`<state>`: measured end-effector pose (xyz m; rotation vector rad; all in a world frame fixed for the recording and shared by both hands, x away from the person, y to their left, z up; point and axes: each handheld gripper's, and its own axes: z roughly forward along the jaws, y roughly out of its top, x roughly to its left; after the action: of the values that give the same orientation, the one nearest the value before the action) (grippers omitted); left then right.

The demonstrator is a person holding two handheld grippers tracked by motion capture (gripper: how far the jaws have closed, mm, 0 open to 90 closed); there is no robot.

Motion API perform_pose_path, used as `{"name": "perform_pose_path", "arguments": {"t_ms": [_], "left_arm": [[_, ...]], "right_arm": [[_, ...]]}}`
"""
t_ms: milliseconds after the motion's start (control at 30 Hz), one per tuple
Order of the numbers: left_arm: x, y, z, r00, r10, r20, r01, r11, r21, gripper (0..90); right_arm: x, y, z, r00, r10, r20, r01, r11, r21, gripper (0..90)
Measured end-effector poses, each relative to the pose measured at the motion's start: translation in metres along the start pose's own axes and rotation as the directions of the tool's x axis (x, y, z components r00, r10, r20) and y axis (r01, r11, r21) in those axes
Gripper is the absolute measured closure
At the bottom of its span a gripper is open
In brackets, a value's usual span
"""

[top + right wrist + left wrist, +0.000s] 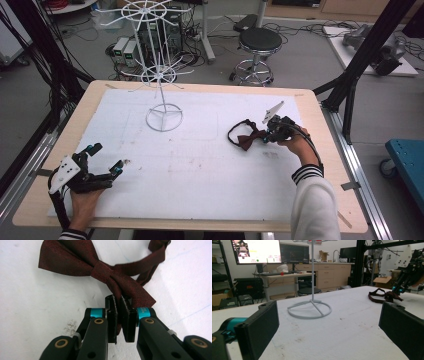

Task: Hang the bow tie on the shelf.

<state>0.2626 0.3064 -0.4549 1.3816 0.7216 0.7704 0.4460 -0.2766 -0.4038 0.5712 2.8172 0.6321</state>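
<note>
Light wooden table (320,150) covered by a white foam sheet (200,165) with some dirt marks. Dark red fabric bow tie with black neck strap (246,138) lies flat on the sheet at the right-centre, strap looped toward the left of it in the high view. Right hand-held black two-jaw gripper with teal joints (265,136) sits low at the bow tie's right wing, held by a right hand (298,145) in a white sleeve with striped cuff (312,200); the grey three-cornered plate sticks up from its top. In the right gripper view the gripper (120,315) has its jaws pinched narrow on the edge of one wing of the bow tie (100,270), fabric sandwiched between the two pads, the centre knot just beyond the tips, rest of the tie still on the sheet. Left hand-held black gripper (107,159) rests near the front-left of the sheet, held by the left hand (85,200), jaws spread wide with nothing between them; well apart from the tie. In the left gripper view its gripper (329,327) shows both jaws far apart at the frame edges, bare sheet between. White wire display stand with a ring base and spoked tiers (162,107) stands upright at the back-centre of the sheet, also seen in the left gripper view (310,308), with the bow tie (384,296) off to the right beside the other gripper. Round black stool (259,42) on the floor behind the table.
</note>
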Motion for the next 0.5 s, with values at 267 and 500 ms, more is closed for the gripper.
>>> {"name": "perform_pose_path", "arguments": {"t_ms": [267, 500], "left_arm": [[0.000, 0.000, 0.000, 1.0000, -0.008, -0.003, 0.008, 1.0000, 0.000, 3.3], [0.002, 0.003, 0.001, 0.9990, -0.045, 0.000, 0.045, 0.9987, 0.025, 3.3]], "right_arm": [[0.009, 0.007, -0.017, 0.9994, 0.027, 0.020, -0.025, 0.994, -0.103, 85.0], [0.026, 0.017, -0.035, 0.9983, 0.030, 0.051, -0.021, 0.985, -0.169, 85.0]]}}
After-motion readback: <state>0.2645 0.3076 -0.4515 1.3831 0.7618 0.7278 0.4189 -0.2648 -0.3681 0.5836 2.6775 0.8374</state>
